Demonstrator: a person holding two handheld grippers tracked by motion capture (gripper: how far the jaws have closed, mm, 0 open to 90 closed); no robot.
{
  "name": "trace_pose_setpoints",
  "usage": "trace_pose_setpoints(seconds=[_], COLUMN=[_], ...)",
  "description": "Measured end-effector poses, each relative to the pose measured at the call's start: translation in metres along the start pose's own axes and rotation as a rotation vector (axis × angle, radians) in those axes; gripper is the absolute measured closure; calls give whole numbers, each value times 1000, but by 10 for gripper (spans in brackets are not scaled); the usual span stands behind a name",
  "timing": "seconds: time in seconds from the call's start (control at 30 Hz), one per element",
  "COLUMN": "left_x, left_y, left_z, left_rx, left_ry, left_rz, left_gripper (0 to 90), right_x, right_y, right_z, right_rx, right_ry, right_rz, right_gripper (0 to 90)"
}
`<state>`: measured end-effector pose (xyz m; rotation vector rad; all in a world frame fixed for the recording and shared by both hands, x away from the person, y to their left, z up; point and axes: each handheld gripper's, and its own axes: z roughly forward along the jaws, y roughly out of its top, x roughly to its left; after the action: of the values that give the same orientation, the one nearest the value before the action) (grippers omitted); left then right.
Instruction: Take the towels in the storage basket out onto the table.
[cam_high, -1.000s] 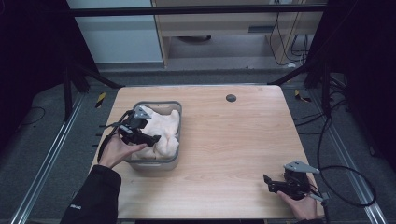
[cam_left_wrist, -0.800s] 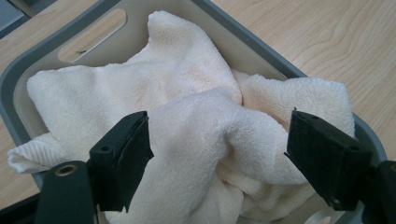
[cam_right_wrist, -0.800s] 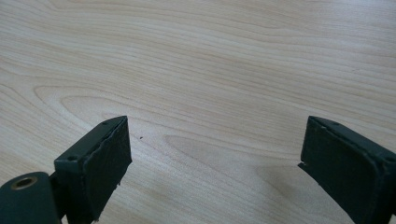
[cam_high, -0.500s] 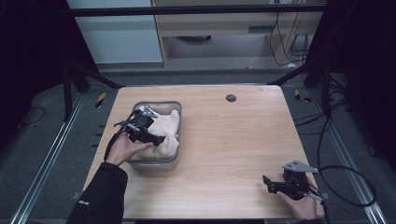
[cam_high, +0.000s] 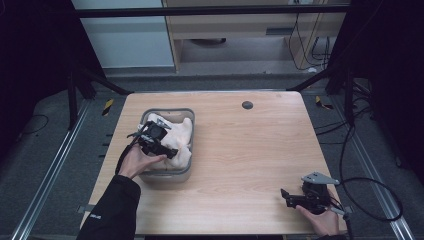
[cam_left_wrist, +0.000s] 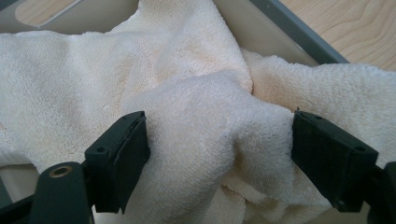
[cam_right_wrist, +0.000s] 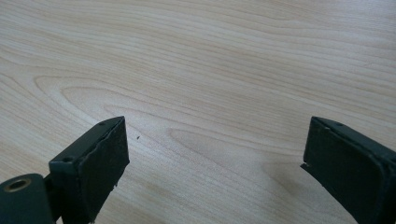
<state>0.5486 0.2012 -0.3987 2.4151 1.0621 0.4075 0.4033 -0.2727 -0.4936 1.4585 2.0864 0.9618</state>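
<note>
Table (cam_high: 250, 150) first: grey bin (cam_high: 187, 116) at its left holds the cream towel (cam_high: 181, 142). Left gripper (cam_high: 172, 154) has dipped lower into it, jaws just spread wide around a fold. Right gripper (cam_high: 286, 196) hasn't budged, jaws apart.
</note>
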Motion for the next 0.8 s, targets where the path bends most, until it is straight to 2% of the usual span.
trace_pose_setpoints(seconds=[0.2,0.33,0.37,0.4,0.43,0.47,0.57,0.6,0.8], left_x=[-3,-3,-3,-3,-3,-3,-3,-4,-2], left_y=[1,0,0,0,0,-1,-1,-1,-1], left_z=[4,6,6,7,7,9,9,9,7], left_rx=[41,63,71,75,82,96,108,116,112], left_ry=[15,15,14,14,10,6,4,4,-5], left_rz=[15,9,6,0,-4,-11,-15,-18,-24], left_gripper=[255,352,352,406,406,458,508,554,646], right_x=[0,0,0,0,0,0,0,0,0], right_y=[0,0,0,0,0,0,0,0,0], right_z=[1,1,1,1,1,0,0,0,0], right_rx=[3,6,6,8,8,8,8,9,9], right_ry=[-1,-3,-3,-4,-4,-2,1,1,-2], right_rz=[-7,-10,-10,-10,-10,-6,-4,-4,-11], right_gripper=[66,65,65,66,66,65,65,65,65])
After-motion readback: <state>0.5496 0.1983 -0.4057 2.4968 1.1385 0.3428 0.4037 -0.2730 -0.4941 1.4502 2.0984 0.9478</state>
